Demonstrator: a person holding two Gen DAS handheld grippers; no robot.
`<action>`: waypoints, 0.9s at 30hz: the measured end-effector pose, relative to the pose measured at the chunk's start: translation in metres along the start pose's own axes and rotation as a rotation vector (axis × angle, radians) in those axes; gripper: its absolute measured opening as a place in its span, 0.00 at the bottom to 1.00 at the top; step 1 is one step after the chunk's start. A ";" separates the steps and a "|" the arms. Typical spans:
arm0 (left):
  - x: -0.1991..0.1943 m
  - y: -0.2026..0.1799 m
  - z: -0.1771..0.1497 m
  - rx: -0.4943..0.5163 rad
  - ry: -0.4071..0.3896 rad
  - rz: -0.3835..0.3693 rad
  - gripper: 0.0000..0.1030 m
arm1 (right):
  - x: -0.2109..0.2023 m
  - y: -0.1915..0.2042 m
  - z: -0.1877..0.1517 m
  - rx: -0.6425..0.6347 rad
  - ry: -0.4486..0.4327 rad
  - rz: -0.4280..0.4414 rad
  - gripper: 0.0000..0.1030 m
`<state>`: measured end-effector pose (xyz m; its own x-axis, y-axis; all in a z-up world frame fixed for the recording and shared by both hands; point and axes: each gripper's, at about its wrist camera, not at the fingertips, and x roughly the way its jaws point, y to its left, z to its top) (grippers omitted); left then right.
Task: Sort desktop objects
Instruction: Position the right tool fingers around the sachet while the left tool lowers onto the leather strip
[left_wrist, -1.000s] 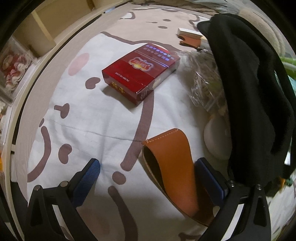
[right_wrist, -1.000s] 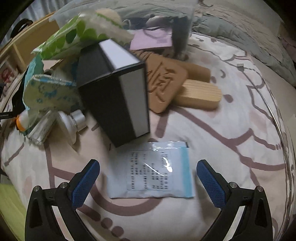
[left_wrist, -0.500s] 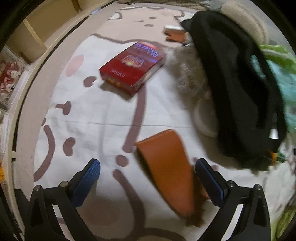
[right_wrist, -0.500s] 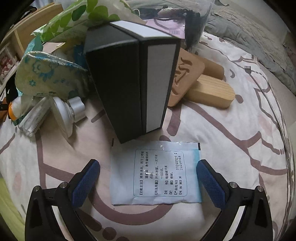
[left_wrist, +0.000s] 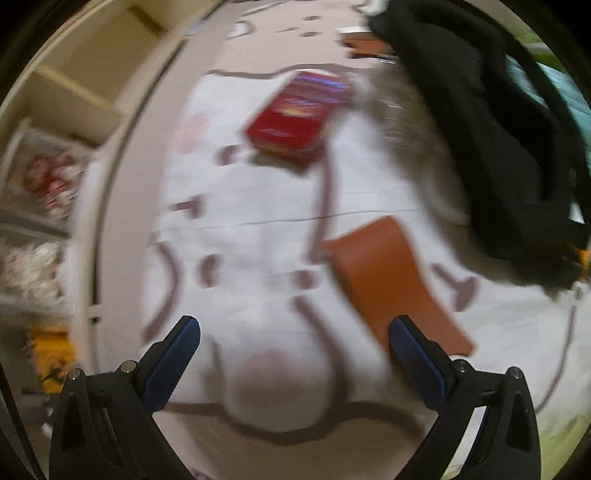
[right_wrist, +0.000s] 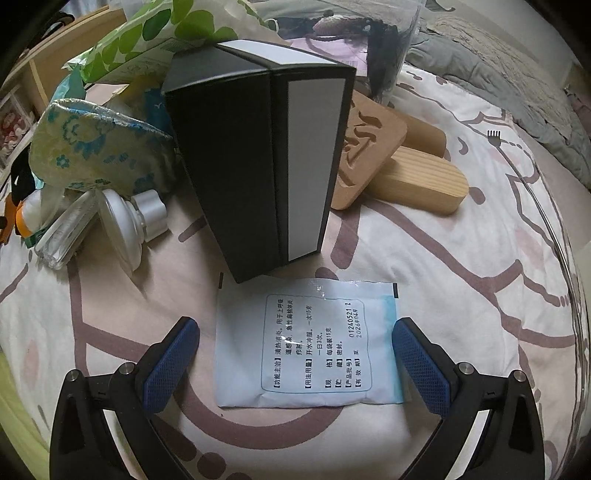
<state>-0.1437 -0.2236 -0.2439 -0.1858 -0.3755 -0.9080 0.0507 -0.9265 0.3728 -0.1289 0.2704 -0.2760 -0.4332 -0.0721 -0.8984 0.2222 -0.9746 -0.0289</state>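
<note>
The left wrist view is blurred by motion. My left gripper (left_wrist: 293, 354) is open above the patterned bed sheet (left_wrist: 258, 229), holding nothing. An orange leather sleeve (left_wrist: 391, 280) lies just ahead of its right finger. A red box (left_wrist: 295, 120) lies further off, and a black garment (left_wrist: 491, 136) is heaped at the right. In the right wrist view my right gripper (right_wrist: 295, 354) is open, its fingers on either side of a pale blue printed sachet (right_wrist: 310, 343) lying flat. A black and white box (right_wrist: 258, 166) stands upright just behind the sachet.
Wooden blocks (right_wrist: 399, 162) lie right of the box. A floral pouch (right_wrist: 99, 147), clear bottles (right_wrist: 110, 225) and a green leaf-print bag (right_wrist: 147, 40) crowd its left. A grey blanket (right_wrist: 498, 74) lies far right. Wooden shelving (left_wrist: 74, 92) runs along the bed's left edge.
My left gripper has drawn back and swung left, so the orange sleeve and red box look further away. My right gripper has closed in on the sachet, which now sits between its fingers.
</note>
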 end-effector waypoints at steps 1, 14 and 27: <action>0.000 0.000 0.002 -0.017 -0.006 -0.008 1.00 | 0.000 0.000 0.000 0.000 -0.001 0.003 1.00; 0.019 -0.074 0.026 0.055 -0.055 -0.168 1.00 | 0.007 0.003 0.008 -0.012 -0.025 0.013 1.00; 0.036 -0.040 0.024 -0.025 0.014 -0.091 1.00 | 0.007 -0.005 0.013 0.006 -0.011 0.042 1.00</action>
<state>-0.1762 -0.1997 -0.2873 -0.1767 -0.2901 -0.9405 0.0593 -0.9570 0.2840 -0.1447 0.2724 -0.2767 -0.4330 -0.1153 -0.8940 0.2348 -0.9720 0.0116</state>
